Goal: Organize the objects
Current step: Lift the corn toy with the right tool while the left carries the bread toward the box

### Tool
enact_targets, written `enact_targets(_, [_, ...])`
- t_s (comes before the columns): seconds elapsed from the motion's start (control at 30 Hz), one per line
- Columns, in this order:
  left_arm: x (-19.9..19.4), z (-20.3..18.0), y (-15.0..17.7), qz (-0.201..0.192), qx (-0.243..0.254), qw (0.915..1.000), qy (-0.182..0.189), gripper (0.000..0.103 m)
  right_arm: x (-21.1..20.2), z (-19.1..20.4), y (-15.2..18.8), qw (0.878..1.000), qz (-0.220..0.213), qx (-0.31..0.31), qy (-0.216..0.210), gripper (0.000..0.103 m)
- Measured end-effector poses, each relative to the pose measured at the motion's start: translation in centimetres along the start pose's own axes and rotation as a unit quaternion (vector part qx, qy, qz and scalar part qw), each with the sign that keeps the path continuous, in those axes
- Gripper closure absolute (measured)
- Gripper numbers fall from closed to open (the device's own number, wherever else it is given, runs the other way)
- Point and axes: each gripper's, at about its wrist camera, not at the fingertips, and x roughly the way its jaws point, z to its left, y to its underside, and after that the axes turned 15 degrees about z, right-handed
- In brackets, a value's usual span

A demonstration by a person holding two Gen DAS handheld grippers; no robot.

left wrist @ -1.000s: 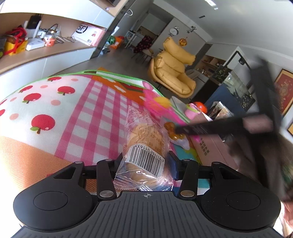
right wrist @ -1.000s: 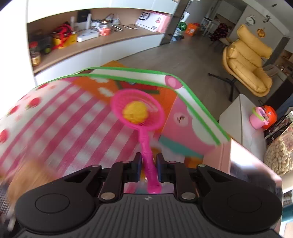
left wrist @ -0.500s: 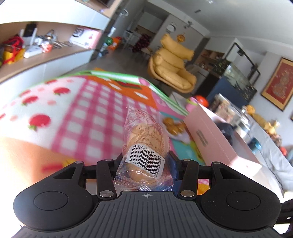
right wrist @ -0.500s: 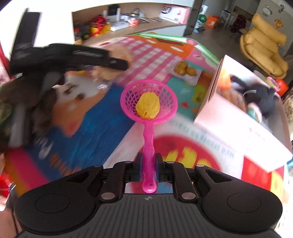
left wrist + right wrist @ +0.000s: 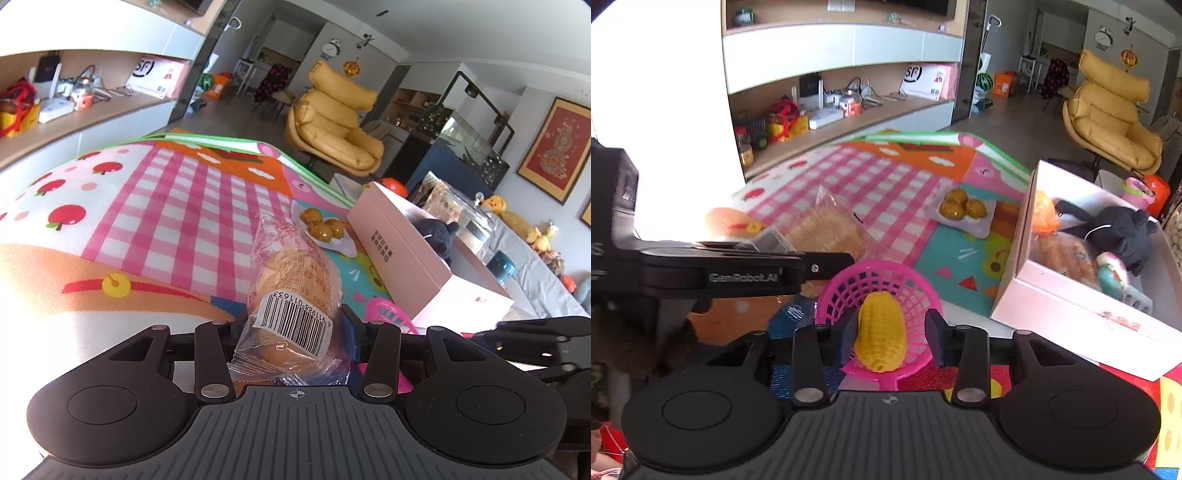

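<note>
Left wrist view: the left gripper (image 5: 295,325) is clamped on a wrapped bread packet (image 5: 295,295) above the play mat (image 5: 166,206). Beyond lie a plate of pastries (image 5: 325,230) and a pink box (image 5: 417,258) holding a black plush (image 5: 439,236).

Right wrist view: the right gripper (image 5: 890,338) has its 2 fingers standing apart, either side of a pink toy strainer (image 5: 879,295) that carries a yellow corn (image 5: 881,338); neither pad touches it. The left gripper's arm reaches in from the left with the bread.
</note>
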Motion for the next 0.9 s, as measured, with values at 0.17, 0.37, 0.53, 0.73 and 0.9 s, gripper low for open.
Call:
enact_targets(0.17, [0.1,0.0,-0.1,0.0,-0.001,1.0,0.001,0.053,-2.4,-0.5,1.1,0.999,-0.036,0.0,0.022,0.072])
enact_targets(0.37, [0.1,0.1,-0.1,0.0,-0.001,1.0,0.001,0.053,-4.2,-3.8,4.1,0.998,-0.029,0.036,0.047,0.072])
enact_targets(0.53, [0.1,0.1,-0.2,0.001,0.0,1.0,-0.001,0.053,-2.5,-5.0,7.3,0.998,0.018,0.051,0.034,0.072])
enact_targets(0.73, [0.2,0.0,-0.1,0.001,0.001,1.0,-0.005,0.053,-2.6,-5.1,9.5,0.997,0.007,0.04,0.059,0.042])
enact_targets(0.9, [0.1,-0.1,-0.1,0.001,0.004,0.9999,-0.01,0.053,-2.6,-5.7,10.7,0.991,-0.011,0.042,0.124,0.034])
